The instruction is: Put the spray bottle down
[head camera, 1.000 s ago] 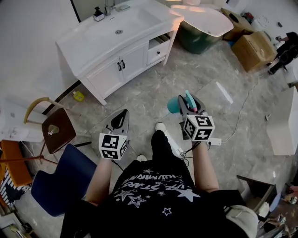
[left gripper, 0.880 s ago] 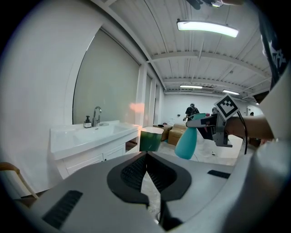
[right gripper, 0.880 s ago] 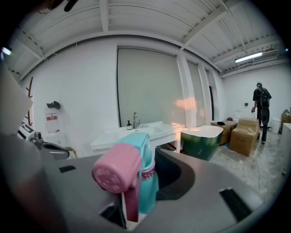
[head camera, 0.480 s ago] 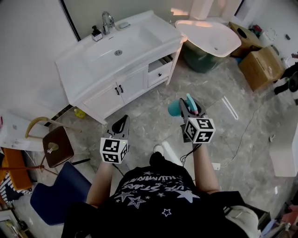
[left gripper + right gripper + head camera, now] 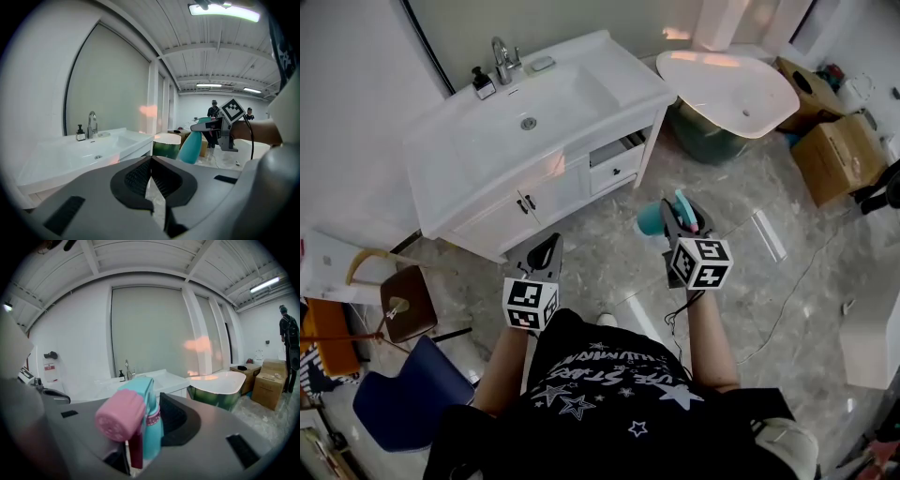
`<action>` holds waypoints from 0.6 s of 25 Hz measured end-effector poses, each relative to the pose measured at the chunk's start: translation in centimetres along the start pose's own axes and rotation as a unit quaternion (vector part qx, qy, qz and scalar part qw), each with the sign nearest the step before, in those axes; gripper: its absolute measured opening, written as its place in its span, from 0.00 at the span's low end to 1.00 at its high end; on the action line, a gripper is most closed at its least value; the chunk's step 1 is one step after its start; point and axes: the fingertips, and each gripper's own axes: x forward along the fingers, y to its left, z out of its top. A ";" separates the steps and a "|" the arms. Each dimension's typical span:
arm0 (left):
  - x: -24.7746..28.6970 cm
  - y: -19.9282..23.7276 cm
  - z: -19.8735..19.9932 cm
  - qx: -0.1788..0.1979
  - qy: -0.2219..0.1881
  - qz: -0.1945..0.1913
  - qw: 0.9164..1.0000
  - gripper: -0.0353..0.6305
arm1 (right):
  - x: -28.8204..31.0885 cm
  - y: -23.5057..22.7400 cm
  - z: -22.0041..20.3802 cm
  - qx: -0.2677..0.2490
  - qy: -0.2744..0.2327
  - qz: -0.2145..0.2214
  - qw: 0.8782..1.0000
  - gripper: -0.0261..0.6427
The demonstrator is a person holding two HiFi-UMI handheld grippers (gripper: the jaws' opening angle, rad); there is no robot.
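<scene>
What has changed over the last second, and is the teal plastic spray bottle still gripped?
The person has walked toward the white sink cabinet, now nearer in the head view, carrying both grippers along. Unchanged: the right gripper stays clamped on the teal plastic spray bottle with its pink nozzle; the left gripper stays shut and empty.

Moved forward with both grippers toward the white vanity [image 5: 487,141] — left gripper [image 5: 549,242] now near its cabinet base, right gripper [image 5: 684,208] bringing the spray bottle [image 5: 650,219] nearer the bathtub [image 5: 731,84]. Left the brown chair [image 5: 403,305] further behind.
</scene>
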 end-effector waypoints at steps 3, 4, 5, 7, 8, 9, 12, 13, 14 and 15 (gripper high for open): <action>1.9 0.0 0.7 0.006 0.005 -0.005 1.000 0.08 | 1.1 -1.4 0.1 0.007 0.003 -0.001 1.000 0.28; 2.5 0.0 0.9 0.001 0.005 -0.006 1.000 0.08 | 1.5 -1.8 0.1 0.008 0.004 -0.002 1.000 0.28; 3.2 0.1 1.1 -0.005 0.004 -0.007 1.000 0.08 | 1.9 -2.3 0.0 0.010 0.006 -0.004 1.000 0.28; 4.6 0.5 1.2 -0.012 0.003 -0.011 1.000 0.08 | 3.1 -3.1 -0.3 0.015 0.009 -0.008 1.000 0.28; 5.5 0.8 1.3 -0.012 0.003 -0.012 1.000 0.08 | 3.7 -3.5 -0.4 0.017 0.012 -0.011 1.000 0.28; 6.4 1.2 1.3 -0.012 0.004 -0.013 1.000 0.08 | 4.4 -3.9 -0.5 0.019 0.015 -0.013 1.000 0.28; 9.5 2.4 1.9 -0.020 0.003 -0.020 1.000 0.08 | 6.7 -5.2 -0.4 0.016 0.024 -0.022 0.999 0.28; 10.7 3.0 2.3 -0.022 0.001 -0.023 1.000 0.08 | 7.7 -5.6 -0.1 0.014 0.025 -0.024 0.999 0.28; 12.0 3.7 2.7 -0.021 -0.002 -0.025 0.999 0.08 | 8.9 -6.0 0.3 0.013 0.025 -0.026 0.999 0.28; 13.3 4.5 3.1 -0.020 -0.004 -0.027 0.999 0.08 | 10.2 -6.4 0.8 0.011 0.023 -0.029 0.999 0.28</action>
